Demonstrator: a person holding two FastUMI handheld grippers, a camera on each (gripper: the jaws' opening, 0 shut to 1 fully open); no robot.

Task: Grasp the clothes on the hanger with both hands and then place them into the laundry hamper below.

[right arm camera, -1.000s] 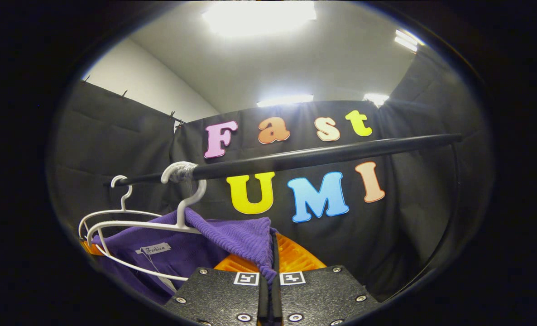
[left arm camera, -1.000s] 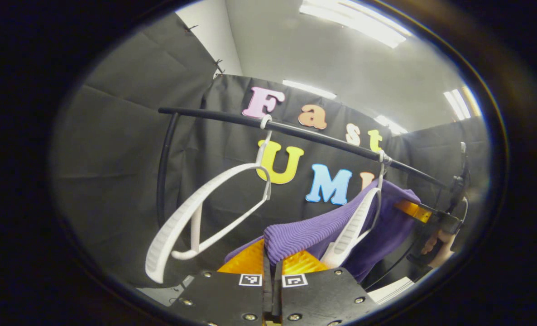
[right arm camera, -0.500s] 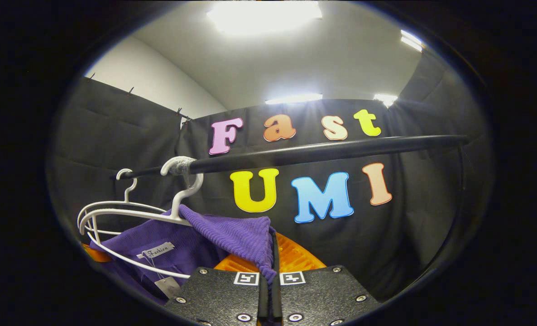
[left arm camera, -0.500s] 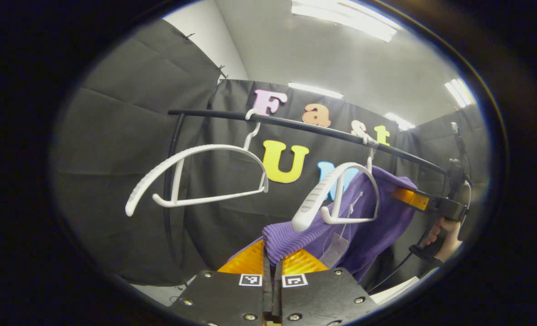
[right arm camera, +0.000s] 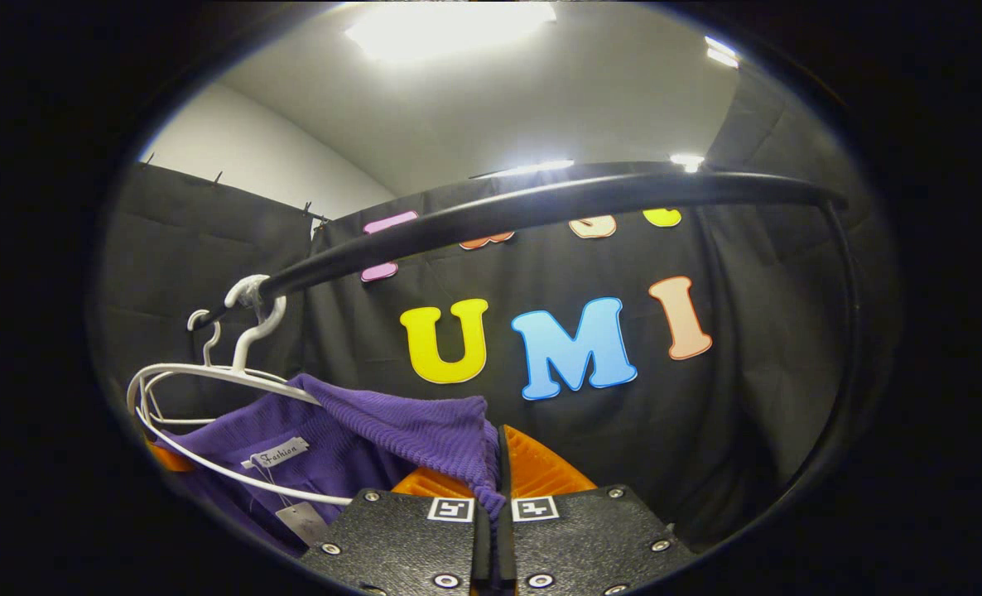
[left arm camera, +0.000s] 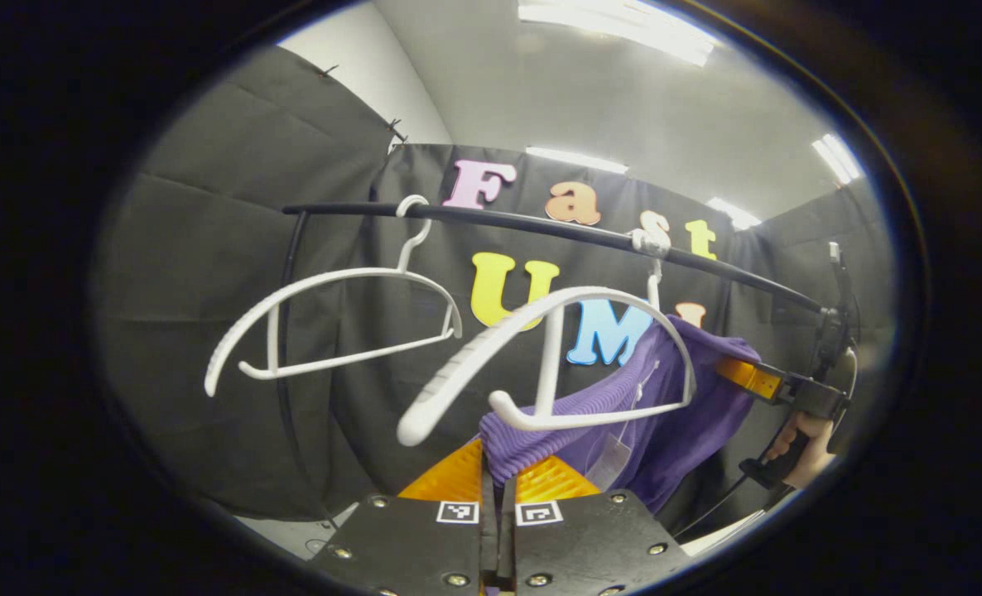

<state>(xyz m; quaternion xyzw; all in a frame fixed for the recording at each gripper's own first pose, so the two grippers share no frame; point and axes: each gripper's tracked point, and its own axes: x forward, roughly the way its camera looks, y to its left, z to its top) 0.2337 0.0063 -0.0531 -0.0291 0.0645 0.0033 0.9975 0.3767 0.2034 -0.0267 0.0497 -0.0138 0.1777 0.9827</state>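
The left gripper [left arm camera: 498,463] is closed on one end of the purple garment [left arm camera: 665,414]; the right gripper [right arm camera: 495,463] is closed on the other end [right arm camera: 408,430]. The garment hangs between them, draped partly off a white hanger [left arm camera: 541,364] on the black rail [left arm camera: 541,228] — just below it. A second, bare hanger [left arm camera: 325,319] hangs beside it.
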